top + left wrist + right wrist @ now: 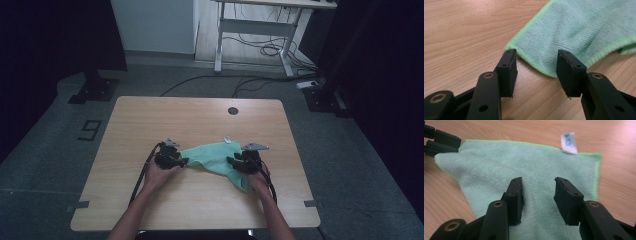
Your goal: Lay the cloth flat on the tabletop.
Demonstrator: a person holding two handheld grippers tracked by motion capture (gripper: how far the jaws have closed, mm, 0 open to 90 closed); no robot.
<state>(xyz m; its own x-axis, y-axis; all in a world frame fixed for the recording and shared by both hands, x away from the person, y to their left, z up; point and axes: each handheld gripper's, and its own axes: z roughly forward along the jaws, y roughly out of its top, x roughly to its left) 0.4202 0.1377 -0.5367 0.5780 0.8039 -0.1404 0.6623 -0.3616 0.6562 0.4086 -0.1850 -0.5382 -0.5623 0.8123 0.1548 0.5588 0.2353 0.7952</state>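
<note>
Wooden tabletop (200, 115) | green cloth (215, 155) between both | left hand-held gripper (536, 63) open, cloth corner between jaws, ungripped | right hand-held gripper (537, 192) parted above cloth, holding nothing

We see a large dark figure (89, 130) marked on the grey floor (50, 150) just left of the table (200, 120); from the high view it reads as a 9, though seen from the other side it could be a 6. A small white tag (569, 143) sewn to the far edge of the green cloth (529, 165) carries a blue logo and blue print, too small and blurred for us to read.
</note>
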